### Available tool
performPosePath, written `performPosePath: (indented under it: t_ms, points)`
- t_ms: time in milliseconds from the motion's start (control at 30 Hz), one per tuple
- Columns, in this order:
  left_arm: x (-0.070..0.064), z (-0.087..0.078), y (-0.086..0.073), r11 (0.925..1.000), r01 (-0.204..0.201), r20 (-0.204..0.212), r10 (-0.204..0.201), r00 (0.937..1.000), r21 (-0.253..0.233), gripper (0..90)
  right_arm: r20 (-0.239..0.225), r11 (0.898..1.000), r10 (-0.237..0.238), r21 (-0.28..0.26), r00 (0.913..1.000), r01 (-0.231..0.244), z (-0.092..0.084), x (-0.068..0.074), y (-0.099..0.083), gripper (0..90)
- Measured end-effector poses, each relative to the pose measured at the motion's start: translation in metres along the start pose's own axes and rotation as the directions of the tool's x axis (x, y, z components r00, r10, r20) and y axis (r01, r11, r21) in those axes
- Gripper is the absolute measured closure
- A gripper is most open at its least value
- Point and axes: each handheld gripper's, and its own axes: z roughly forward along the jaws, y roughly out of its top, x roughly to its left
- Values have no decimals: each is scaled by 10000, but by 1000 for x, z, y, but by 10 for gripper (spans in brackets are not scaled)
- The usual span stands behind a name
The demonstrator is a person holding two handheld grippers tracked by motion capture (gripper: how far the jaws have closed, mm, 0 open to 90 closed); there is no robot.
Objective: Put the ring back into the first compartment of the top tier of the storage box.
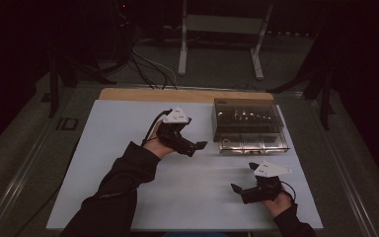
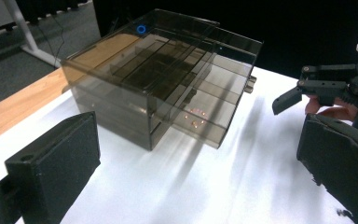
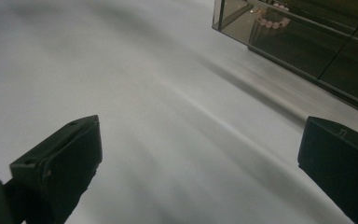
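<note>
A smoky see-through drawer box (image 1: 246,121) stands at the back right of the white board (image 1: 103,163). Its lowest drawer (image 1: 254,146) is pulled out toward me, and a few small pale bits lie in the drawer (image 2: 195,117). My left gripper (image 1: 197,146) hovers just left of the box (image 2: 158,79) and points at it; the gripper (image 2: 196,177) is open with nothing between its jaws. Near the front right, my right gripper (image 1: 237,189) is open over bare board, empty in its own view (image 3: 200,172). It also shows at the far right of the left gripper view (image 2: 303,86).
A strip of wooden tabletop (image 1: 177,95) runs behind the white board. Beyond the table, a metal frame (image 1: 182,49) and loose cables (image 1: 148,69) lie on the dark floor. The box corner (image 3: 307,37) sits ahead and to the right in the right gripper view.
</note>
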Motion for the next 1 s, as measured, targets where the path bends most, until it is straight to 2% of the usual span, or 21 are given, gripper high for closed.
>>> performPosePath:
  t_ms: [200, 400, 533, 700, 800, 1000]
  points:
    - [6, -14, -10, 9999, 114, -429, -109, 9990, 116, 9, -6, 10000, -26, 31, 10000, 26, 1, 1, 0, 0]
    - [8, -28, -20, 9998, 86, -602, -75, 9982, 182, 9, -16, 10000, -27, 5, 10000, 27, 1, 2, 1, 0]
    - [10, -39, -29, 9994, 300, -721, -288, 9970, 150, 9, -25, 10000, -10, 15, 10000, 10, 1, 2, 1, 0]
    - [12, -49, -38, 9992, 356, -871, -340, 9956, 168, 9, -16, 10000, -29, 31, 10000, 29, 1, 2, 1, 0]
    - [12, -55, -46, 9988, 488, -911, -481, 9947, 56, 9, -9, 10000, -22, 15, 10000, 22, 1, 2, 1, 0]
    - [15, -67, -64, 9978, 645, -1120, -623, 9918, 159, 9, -37, 10000, -6, -21, 10000, 6, 0, 1, 1, 0]
